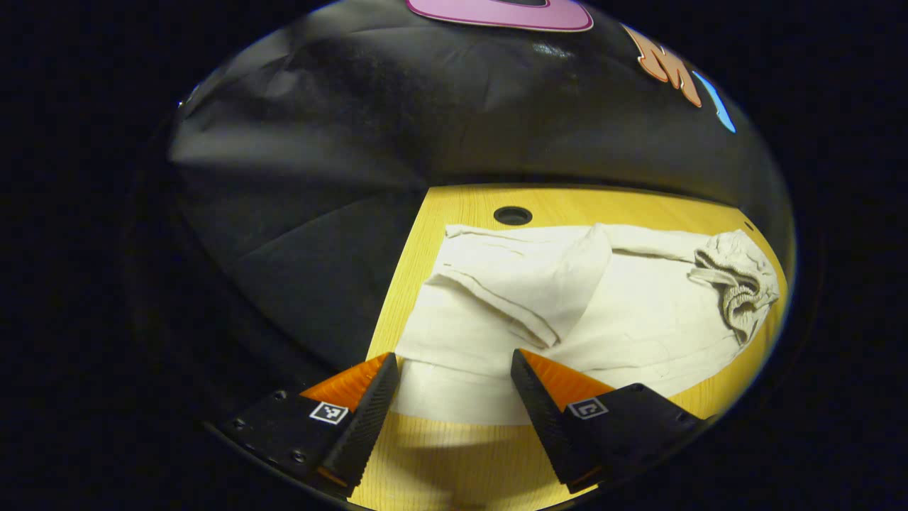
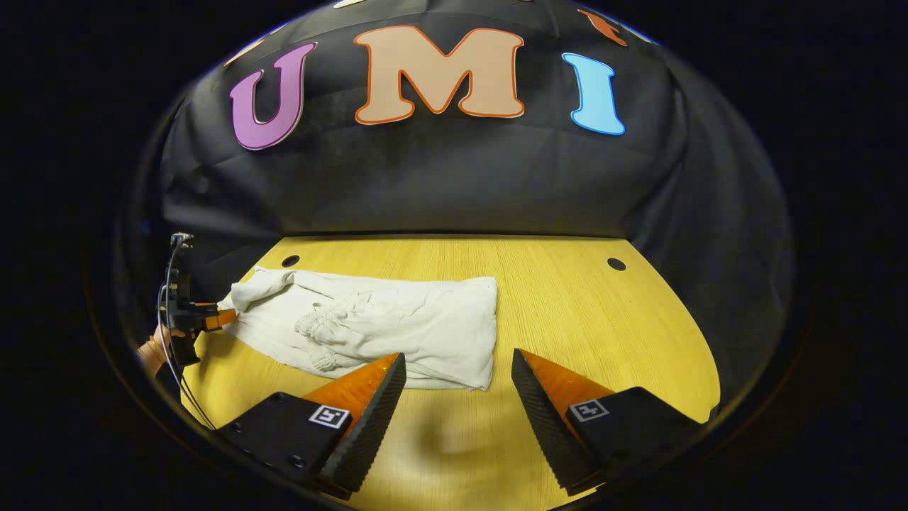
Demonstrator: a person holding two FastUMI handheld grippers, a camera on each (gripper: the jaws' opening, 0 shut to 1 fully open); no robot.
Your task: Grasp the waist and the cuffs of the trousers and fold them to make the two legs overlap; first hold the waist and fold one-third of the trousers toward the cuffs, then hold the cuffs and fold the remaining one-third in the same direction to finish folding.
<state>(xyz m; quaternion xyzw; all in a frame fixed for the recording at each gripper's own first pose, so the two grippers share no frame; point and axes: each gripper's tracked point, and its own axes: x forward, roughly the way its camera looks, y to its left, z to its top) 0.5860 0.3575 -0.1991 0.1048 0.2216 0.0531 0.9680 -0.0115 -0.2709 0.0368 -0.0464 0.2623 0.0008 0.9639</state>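
White trousers [image 1: 624, 312] lie on the wooden table [image 1: 454, 461], with the gathered waistband [image 1: 738, 284] resting on the cloth at the far right. A loose cuff [image 1: 496, 284] lies turned over the leg end nearest me. My left gripper [image 1: 455, 358] is open and hovers just above that near end, holding nothing. In the right gripper view the trousers [image 2: 425, 326] form a folded strip with the waistband [image 2: 326, 330] on top. My right gripper [image 2: 457, 358] is open just short of the strip's right corner. The left gripper [image 2: 213, 317] sits at the strip's far left end.
The table [image 2: 567, 305] stretches bare to the right of the trousers. Round cable holes [image 2: 616, 264] [image 2: 289, 260] sit near its back edge, one [image 1: 512, 215] just behind the cloth. A hand [image 2: 152, 351] holds the left gripper. The black booth wall closes in the back and sides.
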